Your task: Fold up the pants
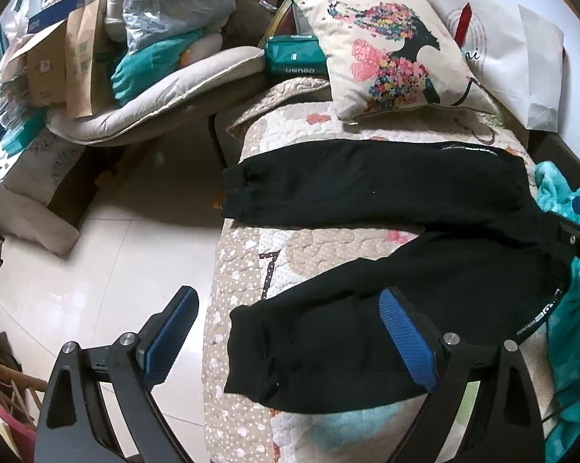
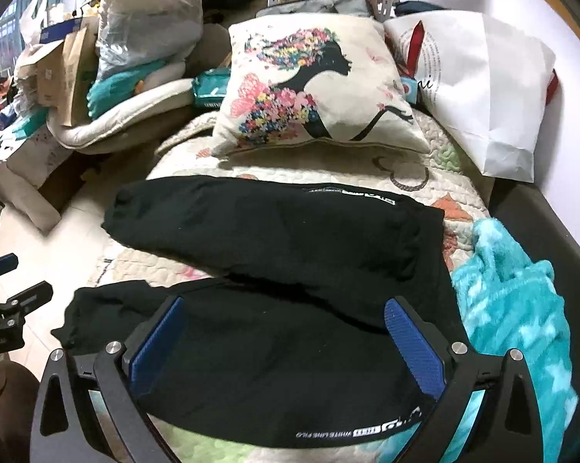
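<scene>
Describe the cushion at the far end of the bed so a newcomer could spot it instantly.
Find the quilted bed with the black pants spread across it. Just beyond the pants lies a cream cushion, left of a white paper bag. Only it carries a black silhouette of a woman with multicoloured flowers for hair.

Black sweatpants point(image 1: 367, 270) point(image 2: 274, 270) lie spread flat, unfolded, legs splayed in a V. Cuffed ankle ends point toward the bed's floor-side edge, the far cuff just overhanging it. Waistband sits on the opposite side, turned out, showing white printed lettering. Fabric is thick, slightly wrinkled, with a few lint specks.
</scene>
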A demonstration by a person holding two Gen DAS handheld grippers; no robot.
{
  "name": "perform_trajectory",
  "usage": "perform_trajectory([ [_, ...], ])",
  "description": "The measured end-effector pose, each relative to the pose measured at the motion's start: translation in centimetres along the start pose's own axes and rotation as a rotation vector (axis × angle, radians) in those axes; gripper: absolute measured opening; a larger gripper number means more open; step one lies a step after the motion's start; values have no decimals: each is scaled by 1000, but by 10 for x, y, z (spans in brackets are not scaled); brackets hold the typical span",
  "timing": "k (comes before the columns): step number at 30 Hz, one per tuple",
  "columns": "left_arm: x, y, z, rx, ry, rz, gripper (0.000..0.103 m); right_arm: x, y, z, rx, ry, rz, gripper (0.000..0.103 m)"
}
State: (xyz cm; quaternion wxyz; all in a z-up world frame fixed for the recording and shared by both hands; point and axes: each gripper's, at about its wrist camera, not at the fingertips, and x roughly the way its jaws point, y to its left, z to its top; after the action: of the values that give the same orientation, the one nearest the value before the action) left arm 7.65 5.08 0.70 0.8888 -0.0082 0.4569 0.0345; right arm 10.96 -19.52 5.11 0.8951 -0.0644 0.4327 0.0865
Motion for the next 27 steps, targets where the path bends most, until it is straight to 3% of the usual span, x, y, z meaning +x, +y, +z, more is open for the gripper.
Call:
perform_trajectory([
  [9, 34, 7, 19, 2, 37, -5, 95, 40, -25, 23, -31, 46, -41, 103],
  [15, 78, 36, 56, -48, 69, 8, 95, 72, -59, 36, -7, 82, -29, 103],
  [19, 110, 58, 83, -101, 79, 18, 95, 95, -91, 50, 23, 87, -53, 103],
  [27, 166, 86, 113, -240, 83, -48, 95, 138, -128, 72, 74, 103, -61, 103],
])
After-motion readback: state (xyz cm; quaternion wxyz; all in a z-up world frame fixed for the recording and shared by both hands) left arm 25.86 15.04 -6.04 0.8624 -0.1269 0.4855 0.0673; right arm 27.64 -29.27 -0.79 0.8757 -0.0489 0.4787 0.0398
